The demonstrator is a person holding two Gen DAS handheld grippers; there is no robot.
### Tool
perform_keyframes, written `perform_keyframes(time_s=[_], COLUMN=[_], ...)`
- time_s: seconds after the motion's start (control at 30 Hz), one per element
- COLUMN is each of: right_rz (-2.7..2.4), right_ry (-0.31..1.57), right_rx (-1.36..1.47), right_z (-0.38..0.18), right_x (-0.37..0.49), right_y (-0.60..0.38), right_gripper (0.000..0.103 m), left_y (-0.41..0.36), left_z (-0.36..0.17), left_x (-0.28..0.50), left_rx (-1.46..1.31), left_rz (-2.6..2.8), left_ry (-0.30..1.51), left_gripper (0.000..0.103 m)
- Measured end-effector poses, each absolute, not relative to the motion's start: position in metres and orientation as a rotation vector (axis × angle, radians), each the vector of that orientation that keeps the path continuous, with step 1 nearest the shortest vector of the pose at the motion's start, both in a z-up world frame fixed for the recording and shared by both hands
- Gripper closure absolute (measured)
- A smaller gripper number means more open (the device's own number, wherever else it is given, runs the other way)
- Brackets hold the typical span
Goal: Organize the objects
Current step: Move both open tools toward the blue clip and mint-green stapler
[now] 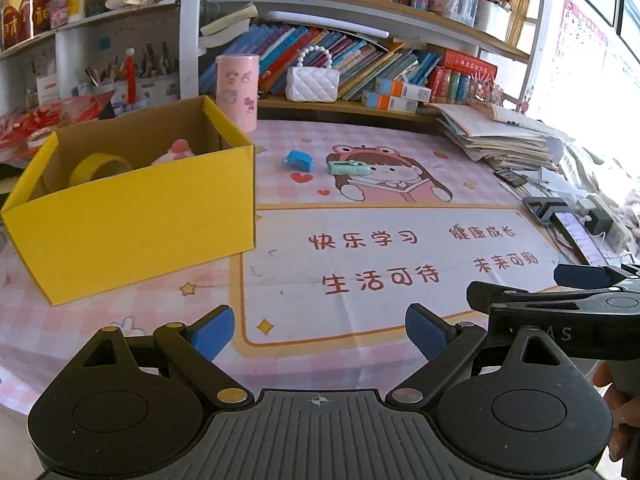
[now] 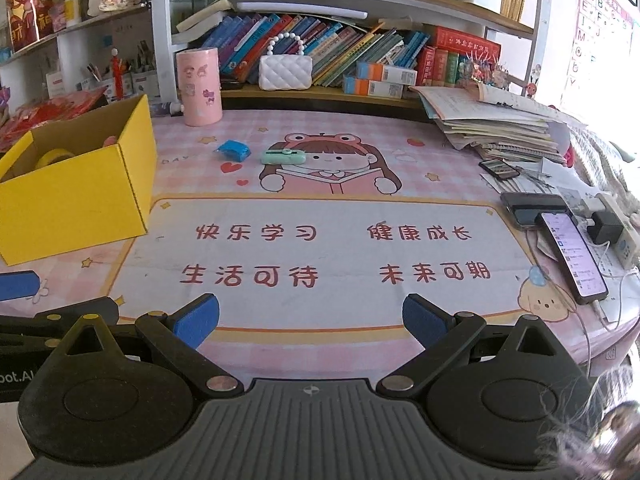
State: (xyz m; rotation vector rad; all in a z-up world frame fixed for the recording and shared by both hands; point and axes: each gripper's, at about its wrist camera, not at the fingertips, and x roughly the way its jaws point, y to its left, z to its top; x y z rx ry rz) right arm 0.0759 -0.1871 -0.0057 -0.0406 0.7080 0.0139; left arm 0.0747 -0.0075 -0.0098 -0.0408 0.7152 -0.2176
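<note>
A yellow cardboard box (image 1: 132, 220) stands open on the left of the table; it also shows in the right wrist view (image 2: 76, 196). Inside it lie a yellow tape roll (image 1: 98, 168) and a pink-and-white soft toy (image 1: 176, 152). A small blue packet (image 1: 298, 160) and a mint-green gadget (image 1: 347, 168) lie on the mat beyond the box; both also show in the right wrist view, the packet (image 2: 233, 150) and the gadget (image 2: 283, 156). My left gripper (image 1: 319, 332) is open and empty over the mat's near edge. My right gripper (image 2: 311, 322) is open and empty beside it.
A pink cylinder tin (image 1: 237, 92) and a white quilted purse (image 1: 313, 82) stand at the back by the bookshelves. A paper stack (image 2: 496, 128) sits at the back right. Phones (image 2: 572, 252) and a charger (image 2: 606, 226) with cables lie along the right edge.
</note>
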Motion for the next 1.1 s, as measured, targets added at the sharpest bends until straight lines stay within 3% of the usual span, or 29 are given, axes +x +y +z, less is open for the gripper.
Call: perform_keyframes(time_s=[0.27,0.7,1.1], right_rz=[0.039,0.163,0.282], right_ry=[0.723,0.67,0.609], right_rx=[-0.029,-0.006,0.009], right_z=[-0.011,0.0,-0.018], right_x=[0.101,0.179,0.287], right_y=[-0.199,-0.216,-0.216], right_gripper=[0.004,0.007,0.015], left_y=[-0.018,-0.041,-0.063], left_z=[-0.008,0.019,0.036], left_x=[0.097,0.152,0.208], left_rx=[-0.047,-0.012,0.028], left_rz=[-0.198,-0.086,0.041], left_ry=[0.701,0.522,0.483], left_gripper=[0.009,0.009,0.009])
